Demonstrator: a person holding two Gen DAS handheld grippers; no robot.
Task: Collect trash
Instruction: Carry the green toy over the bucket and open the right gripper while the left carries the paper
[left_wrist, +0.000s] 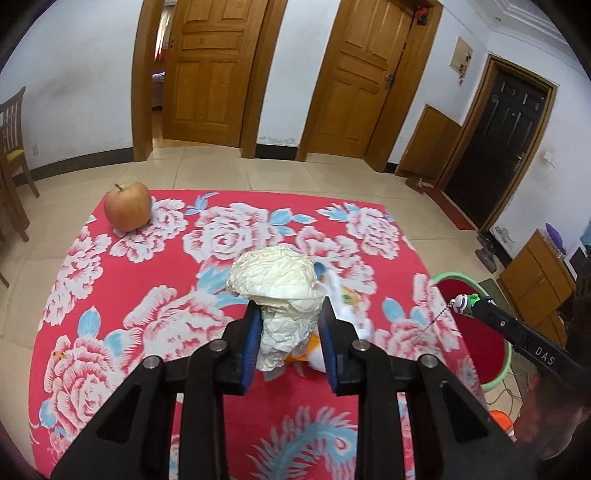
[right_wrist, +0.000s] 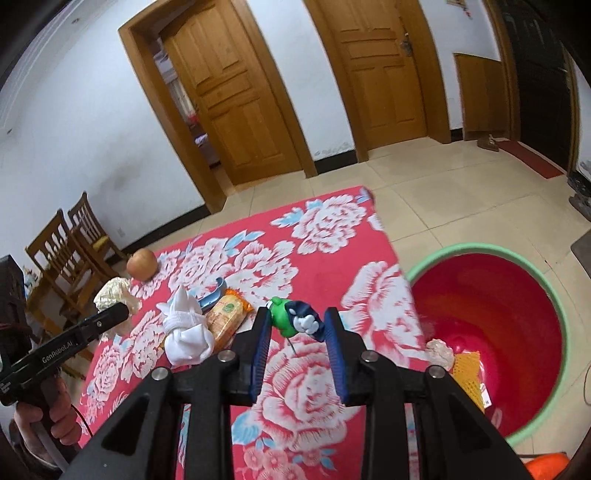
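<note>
My left gripper (left_wrist: 289, 314) is shut on a crumpled ball of cream paper (left_wrist: 280, 291) and holds it above the red flowered tablecloth (left_wrist: 155, 273); the ball also shows in the right wrist view (right_wrist: 112, 291). My right gripper (right_wrist: 297, 323) is shut on a small green, navy and white toy figure (right_wrist: 295, 319) with a thin chain; the toy also shows in the left wrist view (left_wrist: 466, 304). A red bin with a green rim (right_wrist: 491, 332) stands on the floor right of the table and holds an orange packet (right_wrist: 469, 373) and a wad of paper.
On the cloth lie a knotted white cloth (right_wrist: 188, 332), an orange snack wrapper (right_wrist: 227, 317), a blue plastic piece (right_wrist: 214, 295) and an apple (left_wrist: 127, 211). Wooden chairs (right_wrist: 70, 251) stand at the left. A wooden cabinet (left_wrist: 535, 280) is at the right.
</note>
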